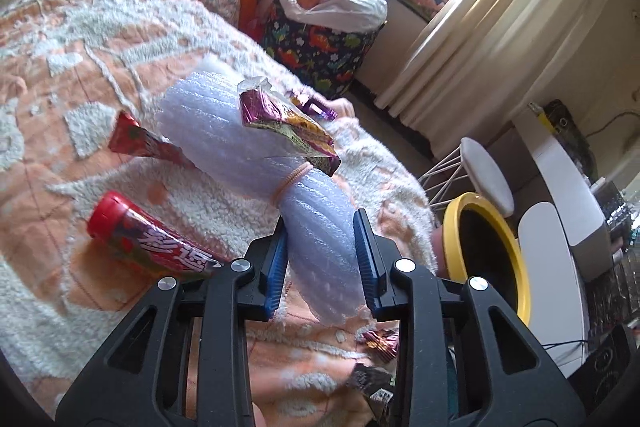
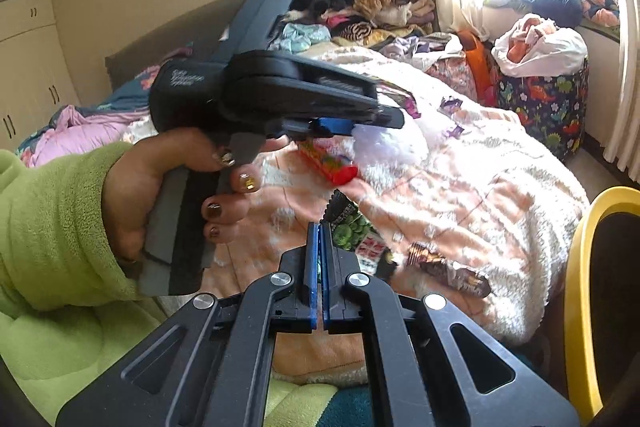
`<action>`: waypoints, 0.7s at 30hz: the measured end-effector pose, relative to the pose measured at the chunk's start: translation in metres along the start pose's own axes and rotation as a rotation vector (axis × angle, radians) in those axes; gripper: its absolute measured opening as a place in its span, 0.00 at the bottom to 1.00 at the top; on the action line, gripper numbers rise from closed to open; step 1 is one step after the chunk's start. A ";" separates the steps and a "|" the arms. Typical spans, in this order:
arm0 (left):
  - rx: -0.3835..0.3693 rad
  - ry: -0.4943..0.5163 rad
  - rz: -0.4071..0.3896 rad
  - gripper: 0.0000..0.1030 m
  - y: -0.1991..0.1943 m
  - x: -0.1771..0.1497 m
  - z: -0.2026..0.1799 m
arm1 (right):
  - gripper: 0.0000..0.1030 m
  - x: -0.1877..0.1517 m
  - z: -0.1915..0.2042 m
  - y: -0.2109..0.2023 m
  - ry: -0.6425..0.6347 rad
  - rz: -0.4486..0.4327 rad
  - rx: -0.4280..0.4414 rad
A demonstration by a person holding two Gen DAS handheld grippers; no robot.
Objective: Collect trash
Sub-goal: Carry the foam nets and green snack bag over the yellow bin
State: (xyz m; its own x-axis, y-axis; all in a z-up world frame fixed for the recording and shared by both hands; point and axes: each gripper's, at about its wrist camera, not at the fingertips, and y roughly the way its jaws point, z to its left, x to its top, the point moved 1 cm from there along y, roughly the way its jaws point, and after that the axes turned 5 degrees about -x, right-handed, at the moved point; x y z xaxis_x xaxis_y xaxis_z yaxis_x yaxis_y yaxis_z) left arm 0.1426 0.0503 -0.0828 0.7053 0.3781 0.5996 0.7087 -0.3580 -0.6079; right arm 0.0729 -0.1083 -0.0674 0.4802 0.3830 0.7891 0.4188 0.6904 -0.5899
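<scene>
Black gripper arms fill the bottom of both wrist views, and everything else sits beyond them on the bed (image 1: 60, 75), whose fuzzy peach-and-white blanket serves as the surface the litter is scattered across. Beside the bed's edge stands the yellow-rimmed bin (image 1: 486, 251), mouth open and close at hand, which I judge is placed there so each piece travels only a short way.

Next in size is the foam sheet roll (image 1: 248, 143), white and ribbed, bound at its waist by a pink hair tie (image 1: 291, 181). The left gripper (image 1: 322, 263) has its blue pads pinching the roll's near end, gripping the narrow part so the bulk hangs forward; the roll looks lifted off the blanket, though that is hard to confirm.

A purple snack wrapper (image 1: 288, 125) rides on top of the roll. Red candy tubes (image 1: 152, 245) lie on the blanket just to the left, not yet collected.

The right gripper (image 2: 319, 275) has its jaws pressed together on nothing, held back near a brown wrapper (image 2: 448, 269) at the bed's edge.
</scene>
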 end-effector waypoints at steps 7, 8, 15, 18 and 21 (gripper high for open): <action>-0.029 0.025 -0.056 0.24 -0.023 0.011 -0.013 | 0.01 0.010 -0.009 -0.013 0.017 -0.049 -0.026; -0.035 0.028 -0.063 0.24 -0.026 0.012 -0.014 | 0.01 0.012 -0.011 -0.015 0.022 -0.057 -0.031; -0.061 0.060 -0.092 0.24 -0.037 0.018 -0.029 | 0.01 0.020 -0.026 -0.032 0.057 -0.108 -0.060; -0.071 0.073 -0.098 0.24 -0.039 0.020 -0.036 | 0.01 0.022 -0.035 -0.039 0.074 -0.130 -0.077; -0.071 0.086 -0.101 0.24 -0.039 0.020 -0.039 | 0.01 0.024 -0.045 -0.046 0.094 -0.154 -0.094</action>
State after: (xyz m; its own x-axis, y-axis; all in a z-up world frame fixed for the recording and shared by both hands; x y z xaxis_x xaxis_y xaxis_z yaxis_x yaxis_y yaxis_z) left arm 0.1299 0.0383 -0.0266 0.6265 0.3417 0.7005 0.7735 -0.3827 -0.5052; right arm 0.0998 -0.1582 -0.0285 0.4728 0.2158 0.8543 0.5604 0.6746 -0.4805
